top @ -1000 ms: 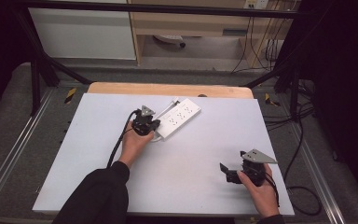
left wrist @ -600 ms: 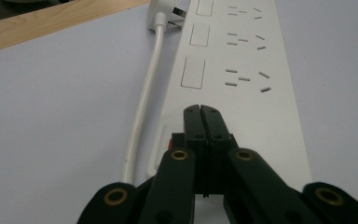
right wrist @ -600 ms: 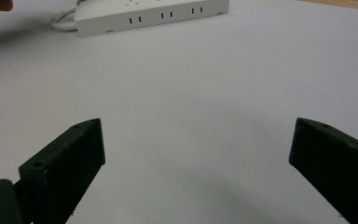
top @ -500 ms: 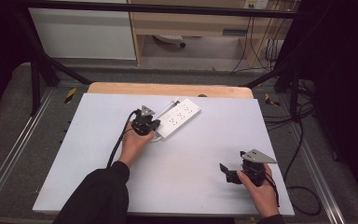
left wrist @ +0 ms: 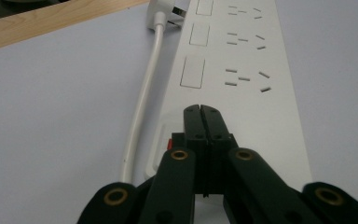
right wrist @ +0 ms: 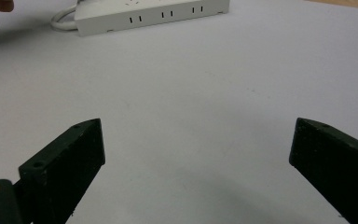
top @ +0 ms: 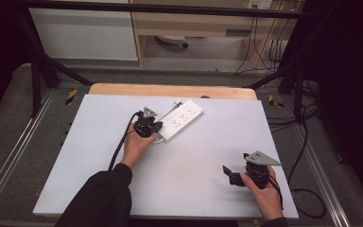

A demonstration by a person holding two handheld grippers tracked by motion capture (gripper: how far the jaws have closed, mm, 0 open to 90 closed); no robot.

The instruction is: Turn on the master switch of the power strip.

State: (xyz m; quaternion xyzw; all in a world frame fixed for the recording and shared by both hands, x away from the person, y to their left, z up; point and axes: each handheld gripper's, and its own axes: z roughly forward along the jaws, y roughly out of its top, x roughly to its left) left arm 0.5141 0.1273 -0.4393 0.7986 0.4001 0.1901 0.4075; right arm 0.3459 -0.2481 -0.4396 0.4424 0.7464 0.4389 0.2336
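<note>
The left gripper (left wrist: 200, 109), jaws pressed together on nothing, is hiding the red switch (left wrist: 170, 142) on the power strip (top: 182, 118) near the table's far edge; the right gripper (right wrist: 196, 154) is gaping wide, well apart.

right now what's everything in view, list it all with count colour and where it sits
power strip: one, white, far middle of the table, lying flat at a slant
strip's cord: one, white, runs along the strip's side to a plug at its far end
red switch: one, on the strip's near end, right at the left gripper's tips
table: one, pale grey top over a wooden board that shows at the far edge
cabinet: one, white, on the floor beyond the table
cables: several, black, on the floor to the table's right
left gripper: one, black, jaws shut, tips over the strip's near end
right gripper: one, black, jaws open, nothing between them, near right of the table
</note>
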